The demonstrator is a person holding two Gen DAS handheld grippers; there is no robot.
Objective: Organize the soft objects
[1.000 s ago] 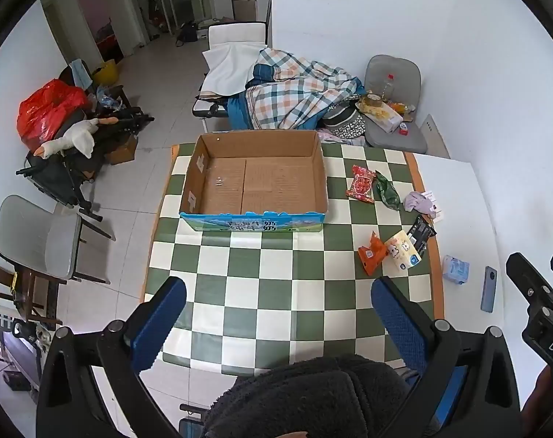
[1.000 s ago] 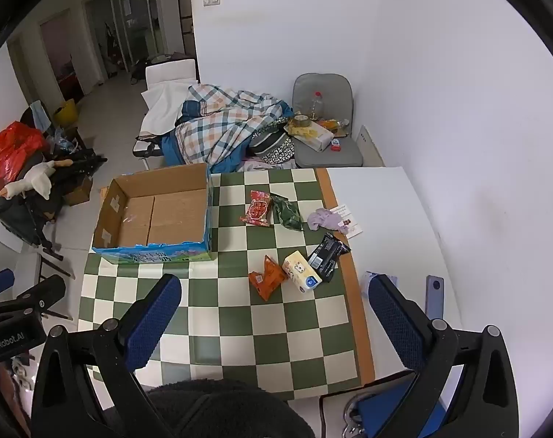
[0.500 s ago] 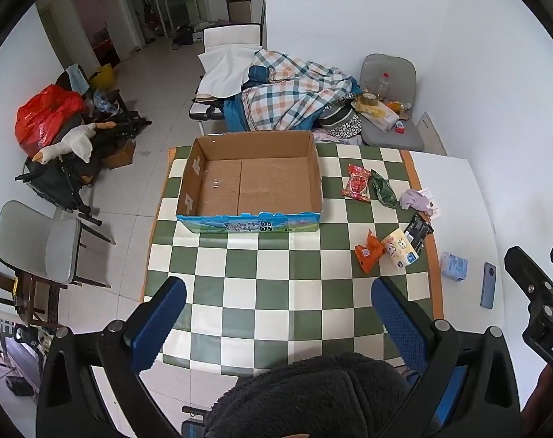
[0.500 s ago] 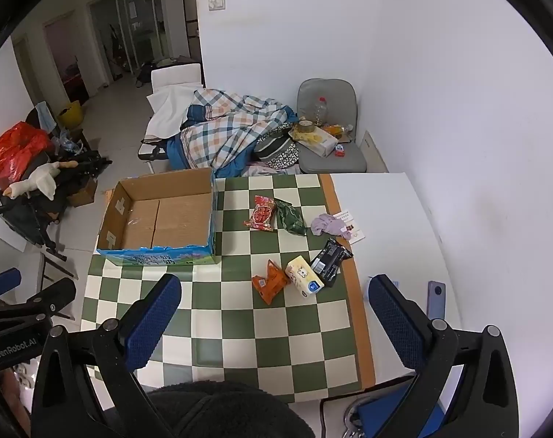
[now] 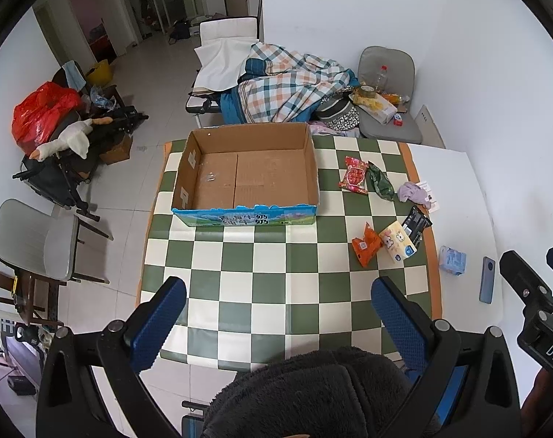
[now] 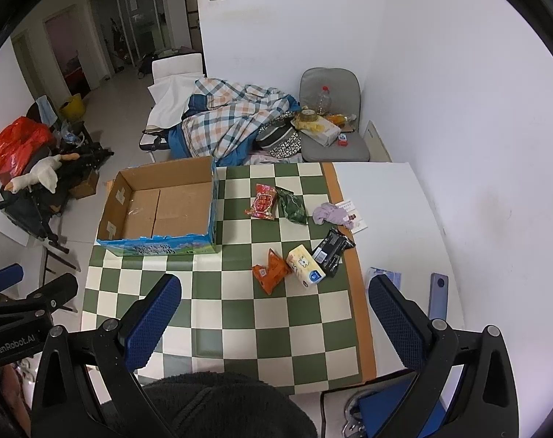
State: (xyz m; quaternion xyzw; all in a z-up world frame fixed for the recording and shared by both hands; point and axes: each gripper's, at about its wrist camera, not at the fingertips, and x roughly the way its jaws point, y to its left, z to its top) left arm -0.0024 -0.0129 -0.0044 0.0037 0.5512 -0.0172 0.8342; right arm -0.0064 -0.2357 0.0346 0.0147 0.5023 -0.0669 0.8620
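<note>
An open, empty cardboard box [image 5: 247, 179] [image 6: 159, 211] stands at the far left of the green-checked table [image 5: 269, 277]. To its right lie soft packets: a red snack bag [image 5: 355, 180] [image 6: 263, 202], a green bag [image 5: 379, 182], a purple cloth [image 5: 414, 194] [image 6: 329, 213], a black pack [image 5: 416, 222], a yellow tissue pack [image 5: 397, 246] [image 6: 305, 265] and an orange bag [image 5: 365, 249] [image 6: 271, 272]. My left gripper [image 5: 276, 303] and right gripper [image 6: 274, 299] are open, empty and high above the table's near edge.
A blue tissue pack [image 5: 452, 260] and a phone [image 5: 487, 284] [image 6: 438, 294] lie on the white table part at right. Chairs with a plaid blanket [image 5: 294, 87] stand behind the table. A grey chair [image 5: 35, 241] stands at left. White wall at right.
Both grippers have drifted slightly, so the table and box shift a little in view. Nothing on the table has moved. Both grippers stay open.
</note>
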